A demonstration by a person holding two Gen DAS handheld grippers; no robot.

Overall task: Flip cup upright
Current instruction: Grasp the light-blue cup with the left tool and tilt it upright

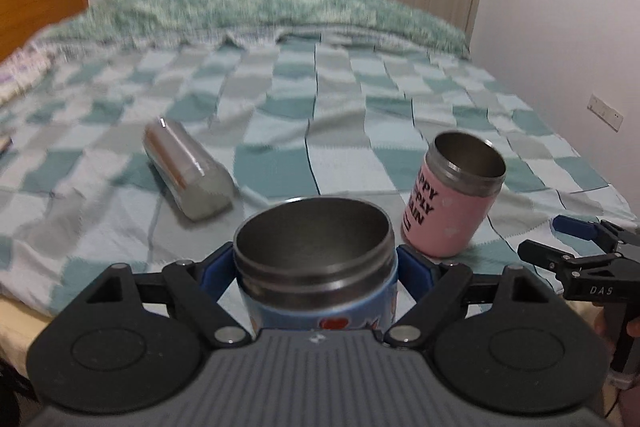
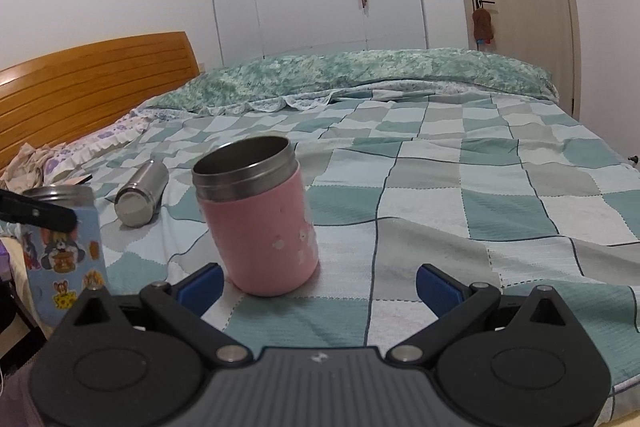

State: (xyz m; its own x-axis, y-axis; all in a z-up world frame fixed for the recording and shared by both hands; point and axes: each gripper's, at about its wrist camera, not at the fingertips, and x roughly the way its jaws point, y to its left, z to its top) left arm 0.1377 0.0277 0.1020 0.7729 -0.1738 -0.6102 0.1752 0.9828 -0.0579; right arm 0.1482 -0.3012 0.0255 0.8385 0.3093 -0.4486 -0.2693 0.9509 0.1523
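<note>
My left gripper [image 1: 316, 273] is shut on a blue cartoon-sticker cup [image 1: 316, 267], held upright with its steel mouth open upward; the cup also shows at the left edge of the right wrist view [image 2: 64, 251]. A pink cup [image 1: 452, 195] stands upright on the checked bedspread, just in front of my right gripper [image 2: 320, 285], which is open and empty; the pink cup [image 2: 260, 223] sits a little left of its centre line. A plain steel cup [image 1: 186, 169] lies on its side further left on the bed, also in the right wrist view [image 2: 140, 193].
The green-and-white checked bedspread [image 2: 460, 195] covers the bed. A wooden headboard [image 2: 88, 87] is at the left, pillows and a folded quilt [image 2: 360, 75] at the far side, white wardrobes and a door behind. The right gripper shows at the right edge [image 1: 580, 247].
</note>
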